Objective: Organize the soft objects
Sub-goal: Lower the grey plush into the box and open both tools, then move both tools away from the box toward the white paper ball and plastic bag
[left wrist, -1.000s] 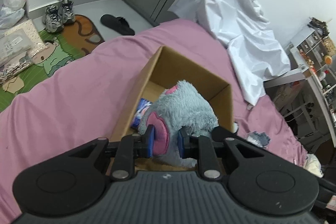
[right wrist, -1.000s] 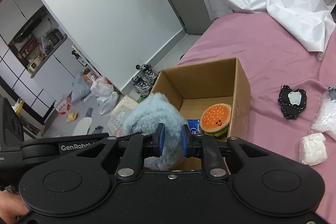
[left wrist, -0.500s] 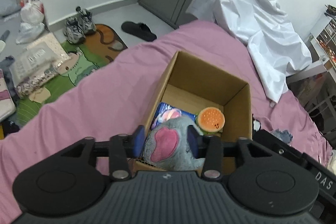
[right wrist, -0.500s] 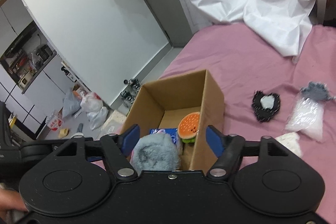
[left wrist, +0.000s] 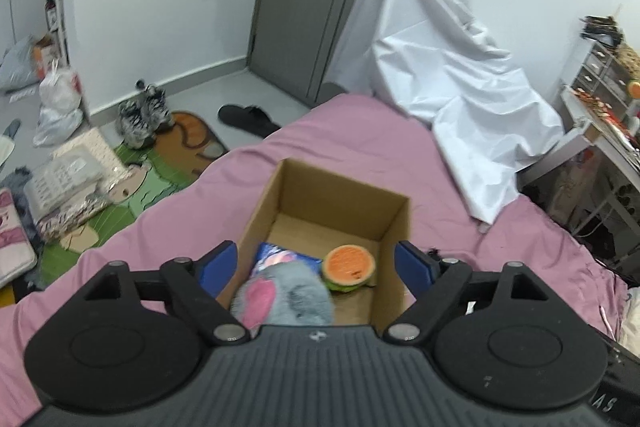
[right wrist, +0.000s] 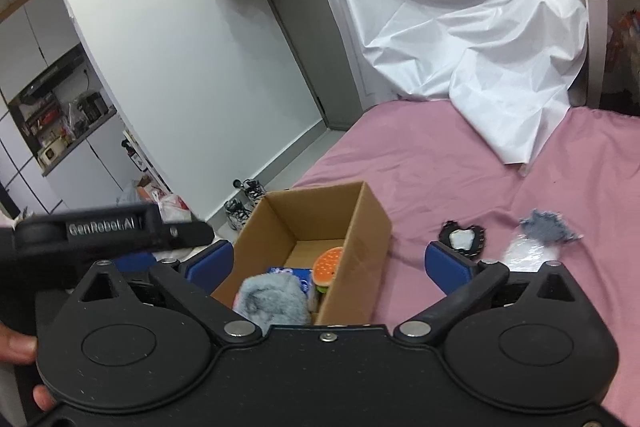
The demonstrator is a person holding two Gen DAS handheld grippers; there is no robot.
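Clearly, the pink bed (left wrist: 360, 147) was the working surface, and the cardboard box (left wrist: 400, 227) stood on it with its open top up, so that soft things could be dropped in from above. The box's long axis ran away from both cameras, toward the door and the white sheet (left wrist: 460, 87) draped at the far end of the bed.

Inside the box, at the near end, lay the grey plush toy (left wrist: 288, 293), with a pink patch turned up and toward the left side in the left wrist view. It looked bunched up, so I could not tell its long axis or where its head pointed. Beside it, further in, sat the burger plush (left wrist: 349, 267) with its orange bun tilted up, and a blue packet (left wrist: 276, 257) lay flat under them.

The left gripper (left wrist: 320, 263) hung above the near end of the box, its jaws spread wide and holding nothing. The right gripper (right wrist: 328, 261) was also spread wide and empty, over the same end.

On the bed to the right of the box, well apart from it, lay a small black and white item (right wrist: 462, 239) and a clear bag with something grey (right wrist: 536, 239). I judged these were probably the next things to collect.
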